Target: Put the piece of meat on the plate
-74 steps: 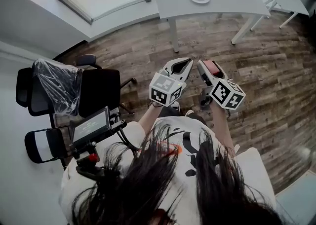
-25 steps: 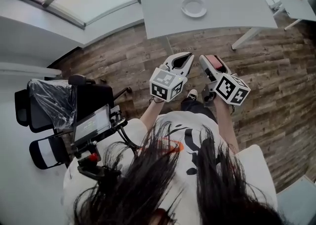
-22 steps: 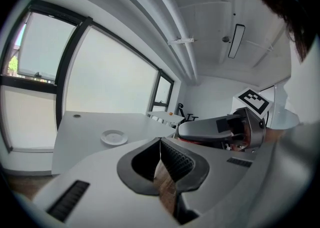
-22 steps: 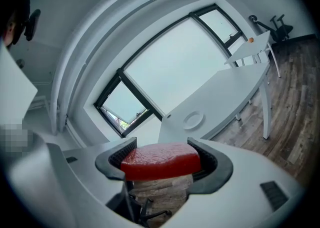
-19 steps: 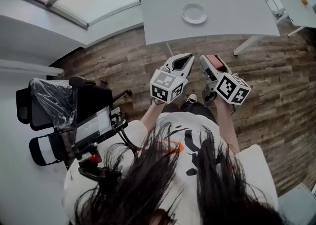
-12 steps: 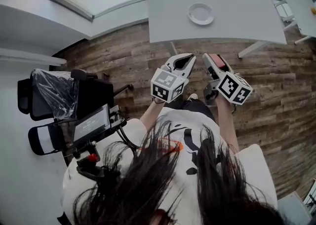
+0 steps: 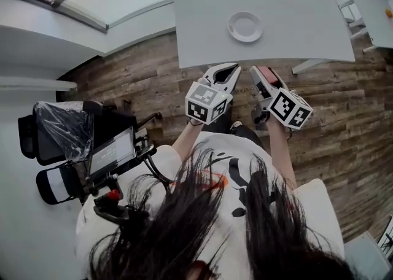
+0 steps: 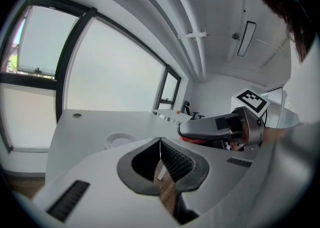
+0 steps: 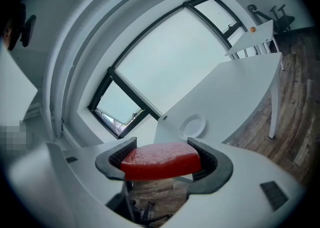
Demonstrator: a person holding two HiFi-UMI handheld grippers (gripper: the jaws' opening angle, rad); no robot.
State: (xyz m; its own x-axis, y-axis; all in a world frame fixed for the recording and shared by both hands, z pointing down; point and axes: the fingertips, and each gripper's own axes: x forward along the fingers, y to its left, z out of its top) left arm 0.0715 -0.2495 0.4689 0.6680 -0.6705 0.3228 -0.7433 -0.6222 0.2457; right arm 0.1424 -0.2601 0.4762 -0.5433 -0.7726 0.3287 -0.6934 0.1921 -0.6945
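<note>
Up on the white bench (image 7: 295, 21) the round white plate (image 7: 245, 26) is waiting while the right tongs (image 7: 264, 79) are clamping the flat red meat slab (image 9: 159, 161) well short of it, left tongs (image 7: 222, 75) pressed together empty, so keeping the slab level looks wise.

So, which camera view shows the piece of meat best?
The right gripper view: the piece of meat sits large between the jaws, top face clear. The head view shows only a pinkish patch; the left gripper view, a red sliver.

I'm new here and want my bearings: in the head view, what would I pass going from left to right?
From the left: chair, screen, left tool, right tool holding the meat.
</note>
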